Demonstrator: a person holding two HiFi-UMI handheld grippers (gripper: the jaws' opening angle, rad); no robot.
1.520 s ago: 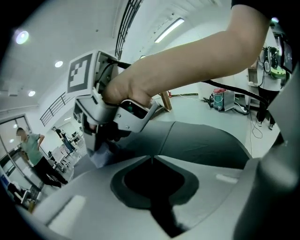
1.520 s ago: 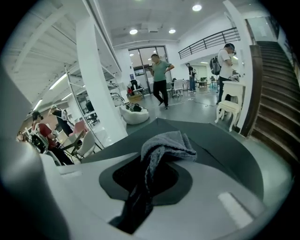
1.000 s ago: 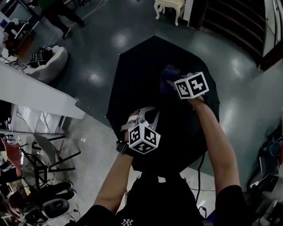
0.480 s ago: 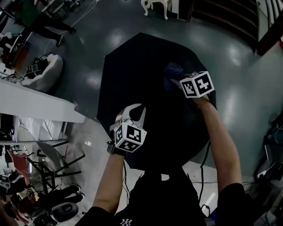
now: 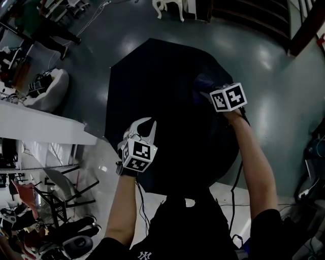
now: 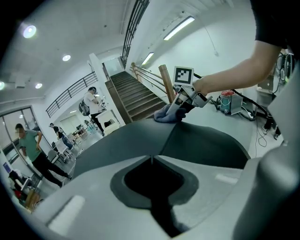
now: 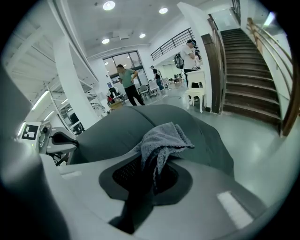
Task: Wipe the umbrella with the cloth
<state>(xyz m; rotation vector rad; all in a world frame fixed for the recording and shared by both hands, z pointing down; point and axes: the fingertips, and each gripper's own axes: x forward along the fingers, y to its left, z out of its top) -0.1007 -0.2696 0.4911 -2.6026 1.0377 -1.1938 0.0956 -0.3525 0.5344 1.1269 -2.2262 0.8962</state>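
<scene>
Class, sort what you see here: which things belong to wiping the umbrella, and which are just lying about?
Belong to the job: umbrella; cloth; right gripper, shut on the cloth; left gripper, shut on the umbrella.

Just lying about: white stool; stairs; chairs.

1. Glossy dark-grey floor (image 5: 91,71) mirrors the ceiling lights (image 7: 108,5) (pale patches).
2. Staircase (image 5: 249,15) at 1 o'clock.
3. Small white table (image 5: 170,6) at 12 o'clock.
4. White counter (image 5: 40,129) at 9 o'clock, chairs (image 5: 56,198) at 8 o'clock.
</scene>
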